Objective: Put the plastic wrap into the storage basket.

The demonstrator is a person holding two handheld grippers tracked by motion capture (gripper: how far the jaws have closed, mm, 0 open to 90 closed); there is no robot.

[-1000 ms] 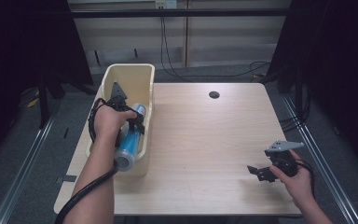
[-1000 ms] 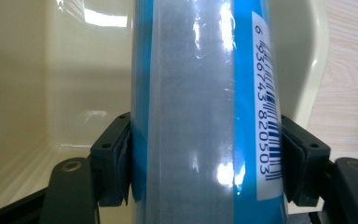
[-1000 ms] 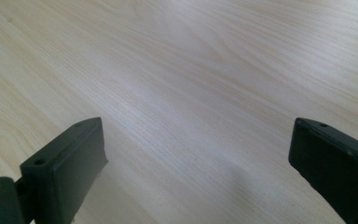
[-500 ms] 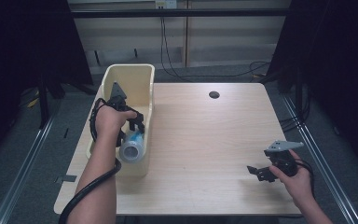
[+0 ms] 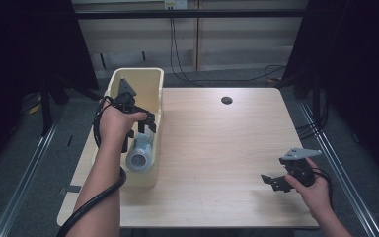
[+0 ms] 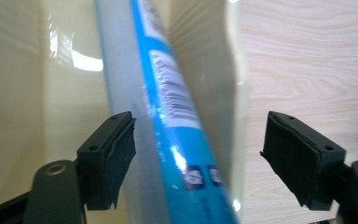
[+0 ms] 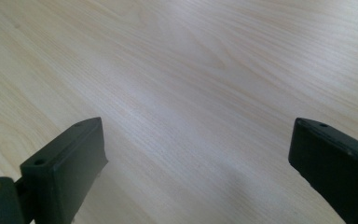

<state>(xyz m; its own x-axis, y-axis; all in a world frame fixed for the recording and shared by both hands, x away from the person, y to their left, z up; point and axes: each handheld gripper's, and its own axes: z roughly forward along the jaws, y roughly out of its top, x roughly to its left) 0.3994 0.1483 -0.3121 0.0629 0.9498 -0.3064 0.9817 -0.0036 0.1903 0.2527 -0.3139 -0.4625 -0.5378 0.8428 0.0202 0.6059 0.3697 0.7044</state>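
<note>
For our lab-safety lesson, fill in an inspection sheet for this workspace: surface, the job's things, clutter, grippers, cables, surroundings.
Surface: light wooden table, with a dark round hole near its far edge.
Job's things: clear tube with a blue label lying in the cream bin at the table's left edge, one end propped on the near rim.
Clutter: nothing seen.
Grippers: left gripper above the tube, its jaws have just been opening and stand clear of it; right gripper open over bare table.
Cables: black cable along the left forearm; more cables on the floor beyond.
Surroundings: metal floor rails, dark curtains.

Left gripper (image 5: 140,129) over bottle (image 5: 141,154) lying in bin (image 5: 154,81).
</note>
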